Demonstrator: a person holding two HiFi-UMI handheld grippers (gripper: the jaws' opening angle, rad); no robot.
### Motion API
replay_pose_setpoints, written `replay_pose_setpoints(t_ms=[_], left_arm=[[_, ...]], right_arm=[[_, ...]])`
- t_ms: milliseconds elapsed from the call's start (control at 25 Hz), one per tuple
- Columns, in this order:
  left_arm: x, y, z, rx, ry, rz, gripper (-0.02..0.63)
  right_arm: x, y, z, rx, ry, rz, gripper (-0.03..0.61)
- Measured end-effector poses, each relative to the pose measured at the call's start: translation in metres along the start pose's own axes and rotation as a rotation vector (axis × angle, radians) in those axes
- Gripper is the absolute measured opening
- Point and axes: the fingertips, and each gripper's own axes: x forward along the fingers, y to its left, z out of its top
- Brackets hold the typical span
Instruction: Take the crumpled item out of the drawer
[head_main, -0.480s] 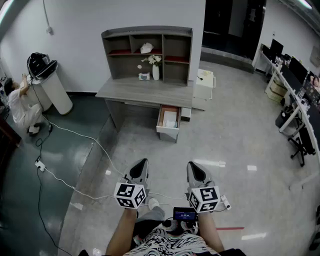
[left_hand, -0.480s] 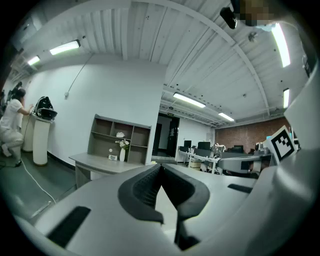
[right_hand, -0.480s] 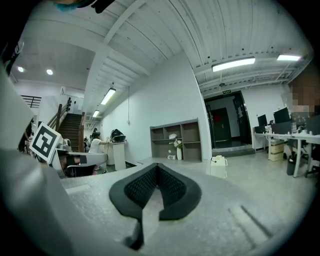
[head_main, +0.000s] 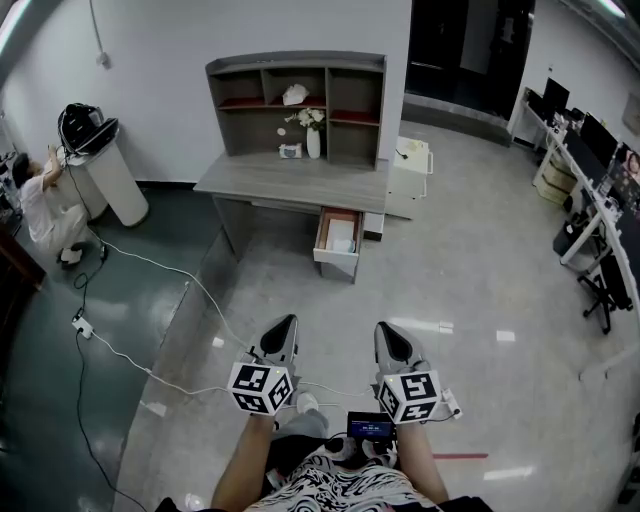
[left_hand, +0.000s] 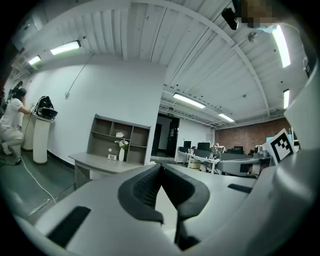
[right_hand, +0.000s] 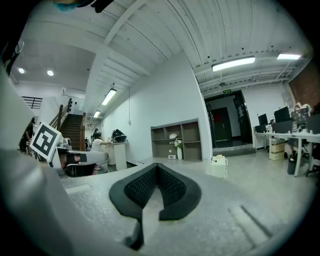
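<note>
Grey surface (head_main: 290, 185) standing ahead of me, its drawer (head_main: 336, 263) hanging open, pale crumpled item (head_main: 341, 240) lying inside, my left gripper (head_main: 286, 322) and right gripper (head_main: 385, 328) hovering well apart from it, jaws pressing together, empty.

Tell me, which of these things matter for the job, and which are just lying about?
For the job:
open drawer
pale item inside it
left gripper and right gripper, both shut, empty

Just lying about:
vase of flowers
white cabinet
round white stand

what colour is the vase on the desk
White vase; clearest in the head view.
</note>
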Motion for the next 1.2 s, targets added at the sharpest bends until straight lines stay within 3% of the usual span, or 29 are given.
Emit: replay_pose_setpoints(t_ms=[440, 640, 840, 1040, 1200], left_arm=[[0.021, 0.009, 0.002, 0.062, -0.013, 0.014, 0.002], [0.060, 0.035, -0.005, -0.015, -0.003, -0.006, 0.002], [0.140, 0.081, -0.017, -0.089, 0.028, -0.019, 0.002], [0.238, 0.133, -0.015, -0.064, 0.087, -0.063, 0.002], [0.305, 0.189, -0.011, -0.125, 0.131, -0.067, 0.002]], right_arm=[[0.016, -0.016, -0.004, 0.037, -0.008, 0.000, 0.002], [0.057, -0.038, -0.011, 0.038, 0.015, -0.019, 0.002], [0.126, -0.074, -0.014, 0.023, 0.040, -0.076, 0.002], [0.229, -0.114, -0.022, 0.041, 0.110, -0.116, 0.002], [0.310, -0.130, -0.021, 0.033, 0.175, -0.127, 0.002]])
